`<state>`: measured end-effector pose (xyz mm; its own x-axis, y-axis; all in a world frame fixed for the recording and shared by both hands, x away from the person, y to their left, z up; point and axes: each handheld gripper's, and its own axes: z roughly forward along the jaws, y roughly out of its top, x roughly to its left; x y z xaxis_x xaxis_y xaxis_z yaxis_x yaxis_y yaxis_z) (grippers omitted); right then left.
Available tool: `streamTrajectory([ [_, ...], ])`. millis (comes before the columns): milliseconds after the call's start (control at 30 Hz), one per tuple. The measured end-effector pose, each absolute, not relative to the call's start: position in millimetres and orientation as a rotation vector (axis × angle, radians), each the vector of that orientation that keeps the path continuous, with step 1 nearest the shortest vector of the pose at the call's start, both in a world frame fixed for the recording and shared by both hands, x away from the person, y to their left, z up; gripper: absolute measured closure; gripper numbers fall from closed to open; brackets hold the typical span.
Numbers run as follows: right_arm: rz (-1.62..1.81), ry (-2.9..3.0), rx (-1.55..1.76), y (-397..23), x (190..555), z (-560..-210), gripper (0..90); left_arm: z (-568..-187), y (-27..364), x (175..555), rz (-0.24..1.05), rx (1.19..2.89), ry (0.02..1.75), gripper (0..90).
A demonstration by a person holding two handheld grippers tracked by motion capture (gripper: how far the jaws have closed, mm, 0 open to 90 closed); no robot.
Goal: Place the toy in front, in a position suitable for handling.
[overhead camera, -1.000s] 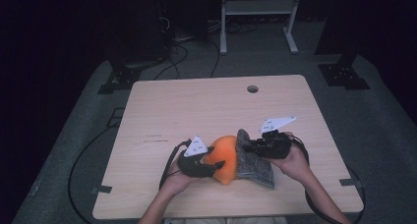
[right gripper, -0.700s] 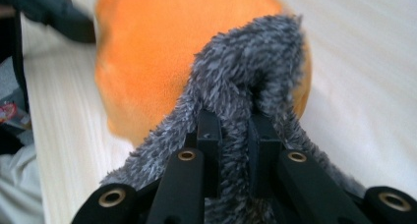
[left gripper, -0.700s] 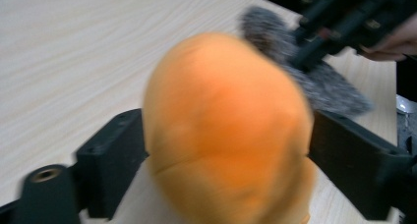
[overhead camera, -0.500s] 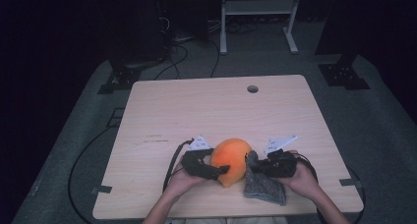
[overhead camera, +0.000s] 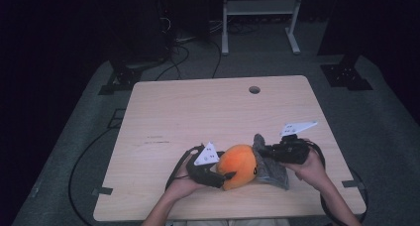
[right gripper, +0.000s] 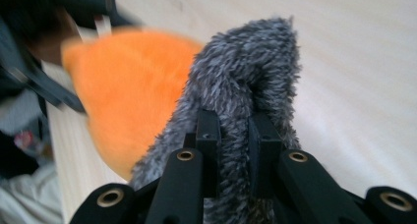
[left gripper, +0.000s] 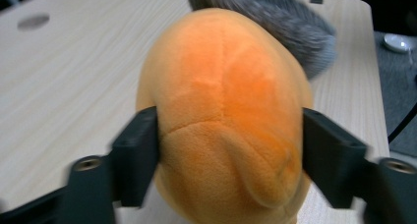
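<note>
A round orange plush lies near the front edge of the wooden table. My left gripper comes at it from the left. Its jaws have just been closing, and in the left gripper view the two black pads press on the sides of the orange plush. A grey furry piece lies against the plush's right side. My right gripper is shut on a raised fold of that grey fur, with the orange plush just behind it.
A small round hole sits near the table's far edge. Bare wood stretches behind and to the left of the plush. Beyond the table stand a white metal frame and floor cables in the dark.
The right hand has shifted to the right and a little down, taking the grey fur with it. The left hand has stayed beside the orange plush.
</note>
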<state>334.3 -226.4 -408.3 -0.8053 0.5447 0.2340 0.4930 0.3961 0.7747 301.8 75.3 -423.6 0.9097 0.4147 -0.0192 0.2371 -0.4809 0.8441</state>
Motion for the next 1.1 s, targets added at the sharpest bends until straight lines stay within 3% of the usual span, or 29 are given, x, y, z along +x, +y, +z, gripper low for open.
streamTrajectory([
  [133,1.404,2.599,0.992,-224.1,333.8,-420.0,78.2,-428.2,79.4,312.3,0.052,2.046,0.647,9.8],
  [233,1.383,2.598,0.983,-227.3,328.0,-418.9,78.2,-431.6,74.2,311.2,0.028,2.077,0.635,9.0],
  [267,1.380,2.598,0.978,-227.8,326.1,-418.8,78.2,-431.0,71.5,308.4,0.064,2.090,0.603,11.9],
  [333,1.372,2.582,0.974,-230.2,320.4,-417.4,78.4,-425.7,69.3,300.9,0.205,2.088,0.537,29.2],
  [467,1.383,2.555,0.966,-233.7,315.9,-416.2,78.7,-416.9,69.4,293.1,0.427,2.070,0.367,37.2],
  [533,1.388,2.573,0.966,-229.1,315.6,-421.3,78.7,-417.7,73.7,299.3,0.396,2.085,0.375,34.3],
  [633,1.370,2.603,0.945,-216.2,314.3,-426.7,78.8,-420.7,84.2,308.8,0.316,2.045,0.509,18.2],
  [733,1.416,2.633,0.904,-206.3,311.7,-425.3,78.8,-419.6,92.4,311.6,0.246,1.988,0.559,14.0],
  [900,1.368,2.649,0.822,-198.2,304.5,-416.6,78.6,-422.8,96.5,306.9,0.299,2.029,0.502,33.7],
  [1100,1.436,2.571,0.778,-197.0,304.0,-395.8,78.6,-424.9,95.9,303.6,0.307,2.046,0.411,37.4],
])
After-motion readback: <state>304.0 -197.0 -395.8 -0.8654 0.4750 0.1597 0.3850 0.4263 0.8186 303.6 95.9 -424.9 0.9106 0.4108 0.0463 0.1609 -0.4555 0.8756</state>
